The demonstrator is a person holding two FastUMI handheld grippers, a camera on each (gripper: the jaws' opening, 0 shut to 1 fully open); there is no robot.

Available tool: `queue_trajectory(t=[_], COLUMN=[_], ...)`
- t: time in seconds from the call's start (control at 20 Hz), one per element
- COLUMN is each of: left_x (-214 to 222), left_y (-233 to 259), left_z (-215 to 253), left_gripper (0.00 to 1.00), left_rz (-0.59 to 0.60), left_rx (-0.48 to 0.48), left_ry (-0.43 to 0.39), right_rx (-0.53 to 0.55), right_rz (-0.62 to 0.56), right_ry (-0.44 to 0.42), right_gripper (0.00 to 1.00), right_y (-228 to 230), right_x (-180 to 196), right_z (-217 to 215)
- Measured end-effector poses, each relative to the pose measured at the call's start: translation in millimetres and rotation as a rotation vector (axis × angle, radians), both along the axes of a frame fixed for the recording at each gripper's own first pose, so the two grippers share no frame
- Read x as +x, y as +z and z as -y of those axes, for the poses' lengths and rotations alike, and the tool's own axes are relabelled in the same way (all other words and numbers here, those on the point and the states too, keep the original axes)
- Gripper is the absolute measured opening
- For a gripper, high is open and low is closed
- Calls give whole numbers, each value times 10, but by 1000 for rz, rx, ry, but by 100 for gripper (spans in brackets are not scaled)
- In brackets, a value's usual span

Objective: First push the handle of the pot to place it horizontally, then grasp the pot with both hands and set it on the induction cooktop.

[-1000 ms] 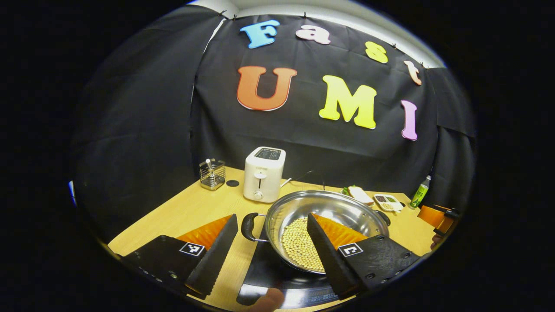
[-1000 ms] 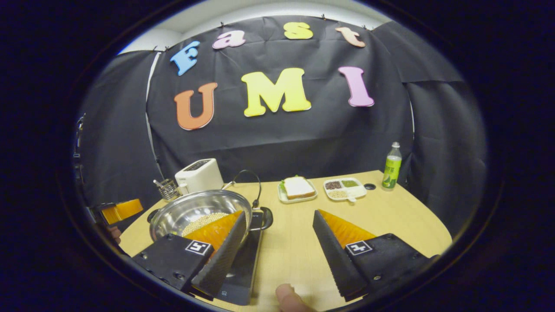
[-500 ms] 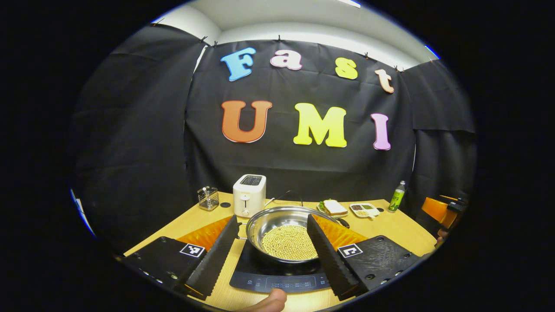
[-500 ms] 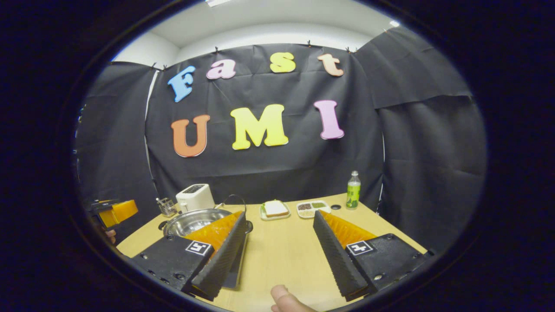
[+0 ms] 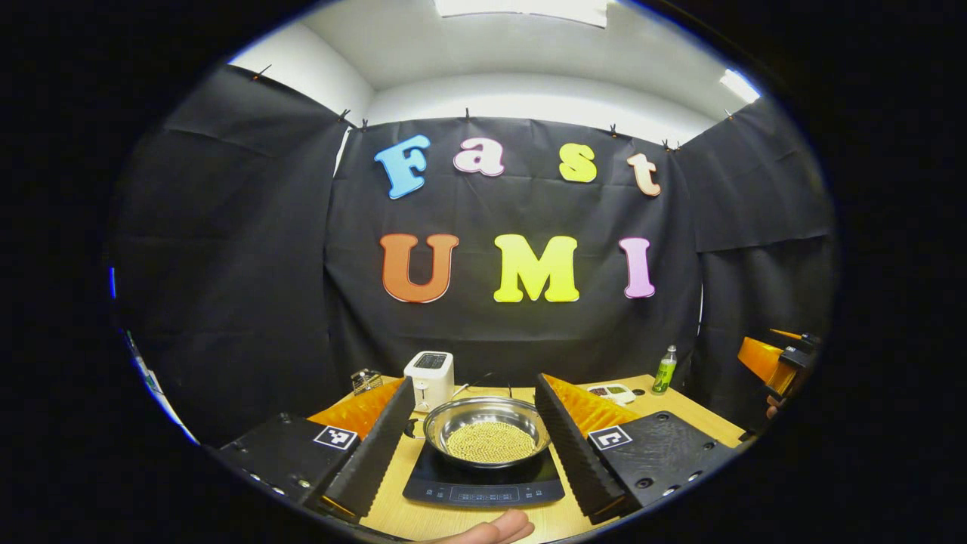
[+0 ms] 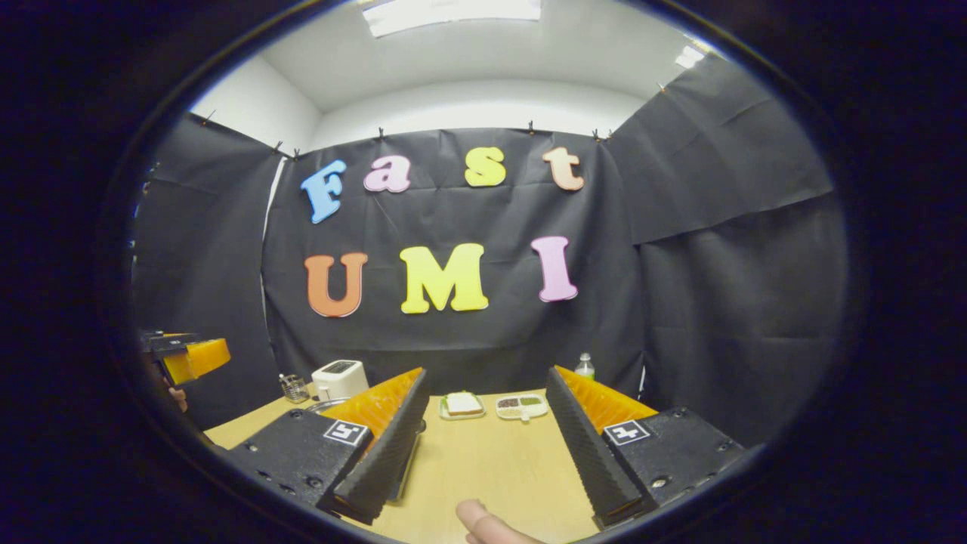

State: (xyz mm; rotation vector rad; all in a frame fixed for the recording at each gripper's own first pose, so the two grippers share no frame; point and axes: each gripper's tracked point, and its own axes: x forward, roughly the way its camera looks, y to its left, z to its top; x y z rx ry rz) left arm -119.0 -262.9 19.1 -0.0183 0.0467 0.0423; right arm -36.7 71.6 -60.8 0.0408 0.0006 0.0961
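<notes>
Low in the centre of the left gripper view, the round, shiny steel pot [image 5: 486, 432], holding a bed of small pale beans, sits on the flat, glossy black induction cooktop [image 5: 483, 483] on the pale wooden table [image 5: 680, 404]. The left gripper [image 5: 472, 434] stands spread wide with nothing between its ridged fingers. In the right gripper view, the right gripper [image 6: 487, 442] likewise gapes empty at lower centre.

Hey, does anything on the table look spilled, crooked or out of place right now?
Nothing stands out. The pot sits squarely on the induction cooktop with its beans inside, none spilled on the table. The toaster and bottle stand upright.
</notes>
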Motion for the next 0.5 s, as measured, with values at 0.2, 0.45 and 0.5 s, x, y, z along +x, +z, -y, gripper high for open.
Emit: queue_trajectory(t=[0.2,0.45,0.5], left_x=[-196,-417,-444], left_y=[226,316,313], left_z=[192,368,397], left_gripper=[95,95,95], left_rz=[58,97,102], left_rx=[9,22,17], left_ry=[-29,-46,-47], right_rx=[23,12,17], right_rz=[61,85,89], right_ry=[-27,-51,-47], right_gripper=[96,98,96], right_y=[168,201,224], right_x=[-181,-381,-409], right_z=[277,544,564])
